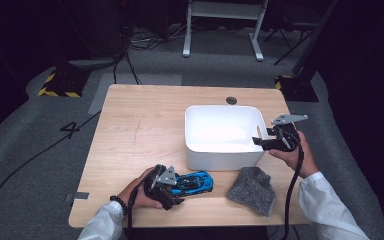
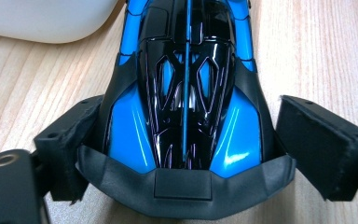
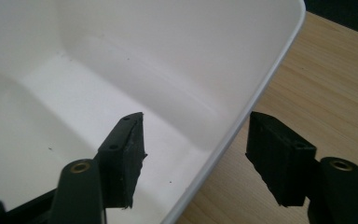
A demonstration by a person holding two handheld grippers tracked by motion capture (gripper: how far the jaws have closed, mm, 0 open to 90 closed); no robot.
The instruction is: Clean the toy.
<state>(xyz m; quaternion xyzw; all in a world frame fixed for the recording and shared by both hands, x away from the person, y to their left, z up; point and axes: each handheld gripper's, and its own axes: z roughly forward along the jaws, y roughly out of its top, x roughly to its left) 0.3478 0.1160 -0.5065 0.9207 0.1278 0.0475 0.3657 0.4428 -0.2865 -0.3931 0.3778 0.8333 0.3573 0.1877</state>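
Observation:
A blue and black toy car [image 1: 195, 182] lies on the wooden table [image 1: 145, 125] near the front edge, just in front of a white bin [image 1: 220, 107]. My left gripper [image 1: 176, 189] has its jaws around the car's tail. In the left gripper view the car [image 2: 186, 93] points away from the camera and both pads [image 2: 70, 135] sit against its rear flanks. My right gripper [image 1: 261, 141] stands open at the bin's right wall. In the right gripper view one jaw hangs inside the bin [image 3: 168, 70] and the other outside, with the rim in the gap and touching neither jaw.
A grey knitted cloth [image 1: 252, 190] lies at the table's front right, beside the bin's near corner. The bin's corner [image 2: 42, 18] shows just ahead of the car on its left. A small round hole [image 1: 231, 100] sits by the table's far edge.

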